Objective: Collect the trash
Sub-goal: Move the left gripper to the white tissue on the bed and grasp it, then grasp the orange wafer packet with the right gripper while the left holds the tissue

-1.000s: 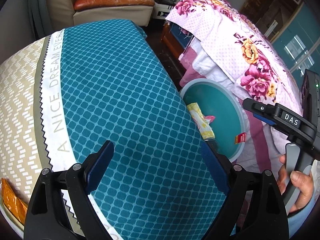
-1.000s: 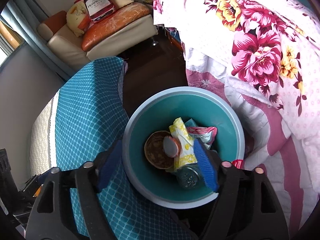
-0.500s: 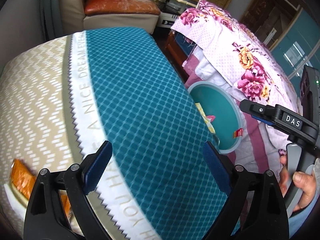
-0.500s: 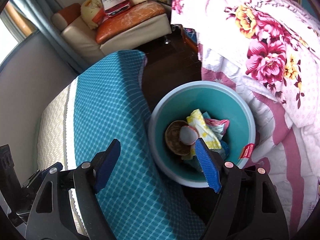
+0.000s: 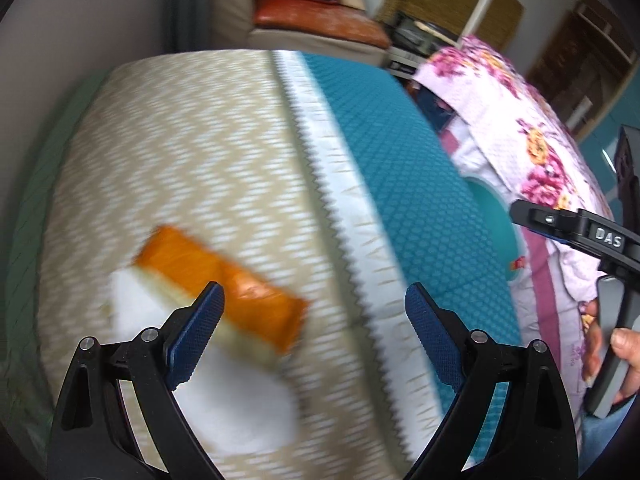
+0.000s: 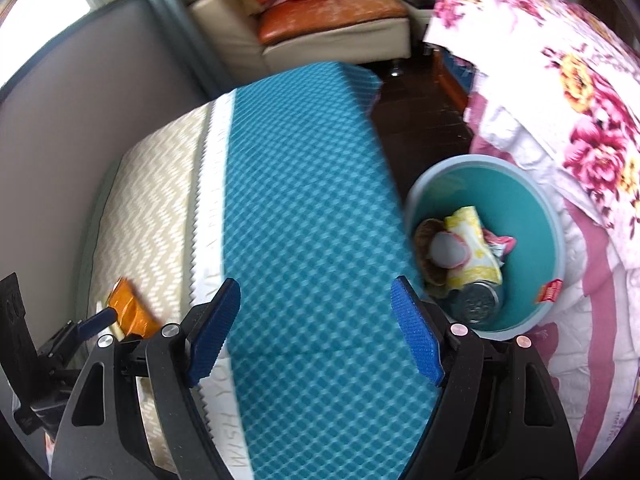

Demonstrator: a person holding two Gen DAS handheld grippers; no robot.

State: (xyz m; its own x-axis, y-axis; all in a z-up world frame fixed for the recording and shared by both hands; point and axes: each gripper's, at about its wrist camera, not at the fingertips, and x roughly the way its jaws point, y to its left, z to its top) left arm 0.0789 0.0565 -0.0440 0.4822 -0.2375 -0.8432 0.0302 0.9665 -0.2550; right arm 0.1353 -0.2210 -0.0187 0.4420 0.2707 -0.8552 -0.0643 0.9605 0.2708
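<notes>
the trash was in two places, both told here from the tablecloth (image 5: 420,216), a cloth with a teal diamond half, a white lettered band and a beige zigzag half. an orange wrapper (image 5: 224,280) lay on the beige half, well in from the white band, resting partly on a white napkin (image 5: 236,404) spread on the same half. the picture was blurred there, so any print on the wrapper could not be read. off the teal edge of the tablecloth, down on the floor, stood a teal bin (image 6: 532,208), its rim just beside the cloth's hanging side. inside it lay a yellow wrapper (image 6: 472,248), a brown cup (image 6: 426,232), a pink-edged packet (image 6: 500,242) and a round metal lid (image 6: 478,300), all crowded toward the side nearest the tablecloth.

the left gripper (image 5: 314,336) hung over the beige half with its jaws wide apart and nothing between them; its left pad stood in front of the orange wrapper without pressing on it. the right gripper (image 6: 316,328) hung over the teal half, jaws likewise spread and empty, with the bin off to its right. in the left wrist view the right gripper showed beyond the teal edge, with a hand (image 5: 612,356) wrapped round its handle.

past the bin, away from the tablecloth, lay a floral blanket (image 6: 592,128). beyond the far end of the tablecloth stood a sofa (image 6: 332,16) with an orange cushion.
</notes>
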